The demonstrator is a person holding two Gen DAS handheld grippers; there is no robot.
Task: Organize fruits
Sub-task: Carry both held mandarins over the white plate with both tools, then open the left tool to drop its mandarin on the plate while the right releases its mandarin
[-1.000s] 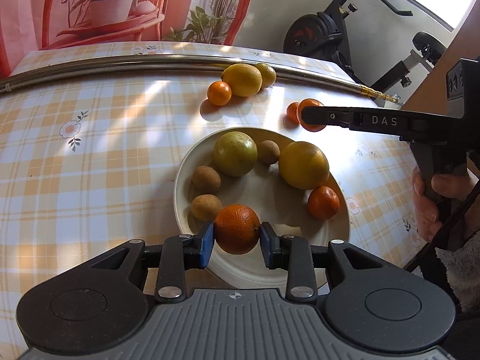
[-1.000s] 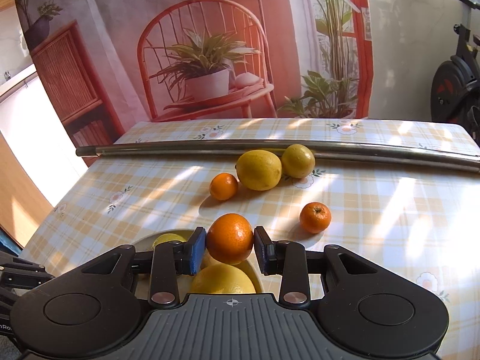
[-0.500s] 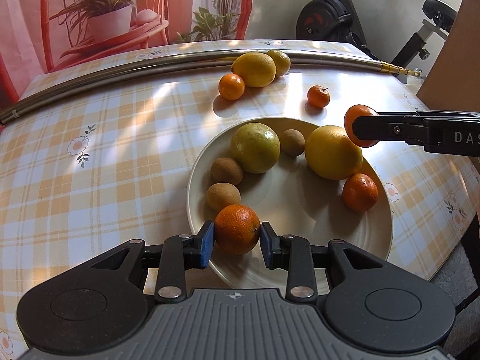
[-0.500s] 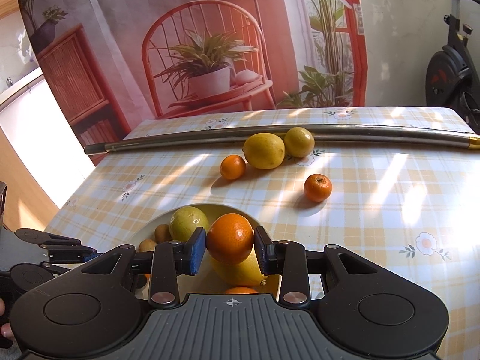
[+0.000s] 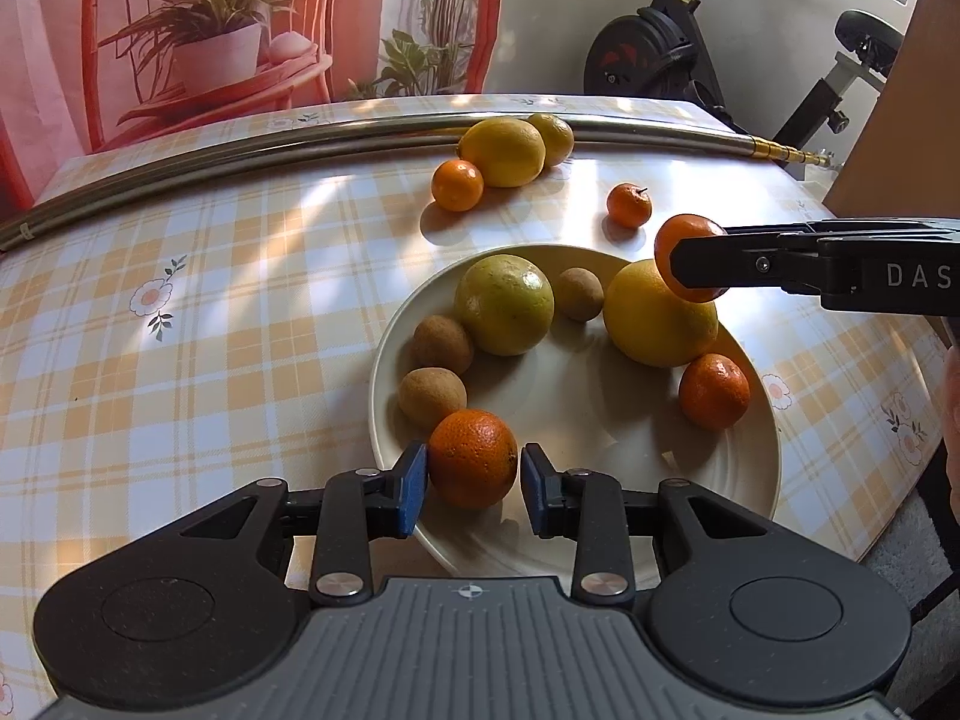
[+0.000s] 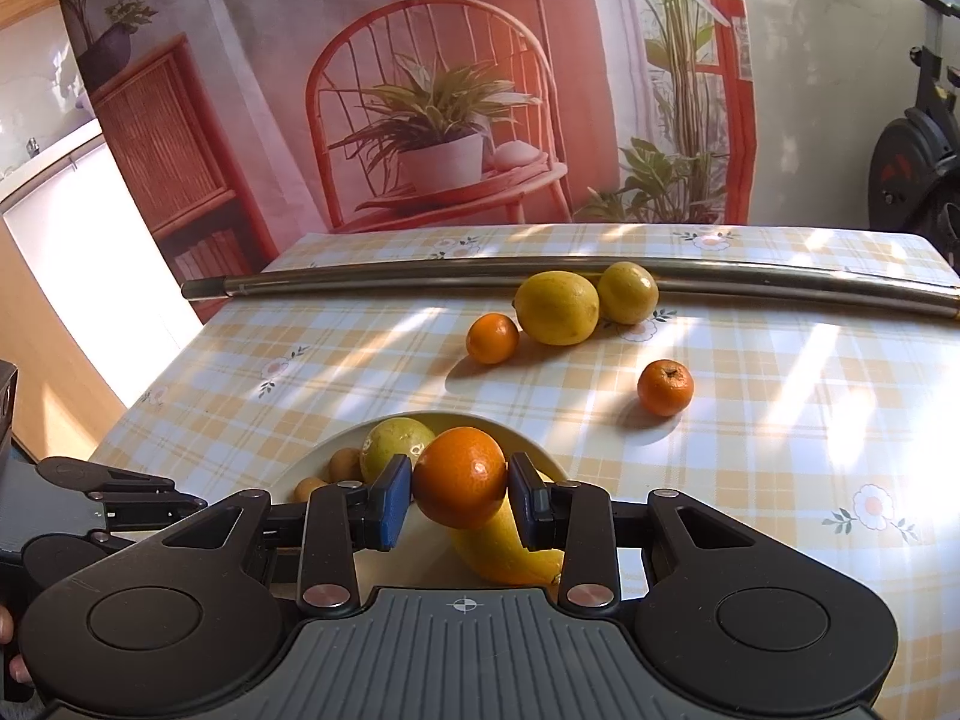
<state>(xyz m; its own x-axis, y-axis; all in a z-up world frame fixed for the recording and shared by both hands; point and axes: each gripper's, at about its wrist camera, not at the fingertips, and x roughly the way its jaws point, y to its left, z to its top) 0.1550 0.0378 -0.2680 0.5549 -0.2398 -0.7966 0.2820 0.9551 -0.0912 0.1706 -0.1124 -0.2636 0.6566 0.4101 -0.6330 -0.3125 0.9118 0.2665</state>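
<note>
A cream plate holds a green-yellow citrus, a big yellow fruit, a mandarin and three small brown fruits. My left gripper is shut on an orange, low over the plate's near left part beside a brown fruit. Whether the orange touches the plate is unclear. My right gripper is shut on another orange. Seen from the left wrist, it hangs just above the big yellow fruit.
Farther back on the checked tablecloth lie a lemon, a smaller yellow fruit, a small orange and a mandarin. A metal pole lies across the back. The table edge curves round at the right, with an exercise bike beyond.
The right gripper has carried its orange from beyond the plate's far rim to above the big yellow fruit. The left gripper has shifted slightly over the plate. Both still hold their oranges.
</note>
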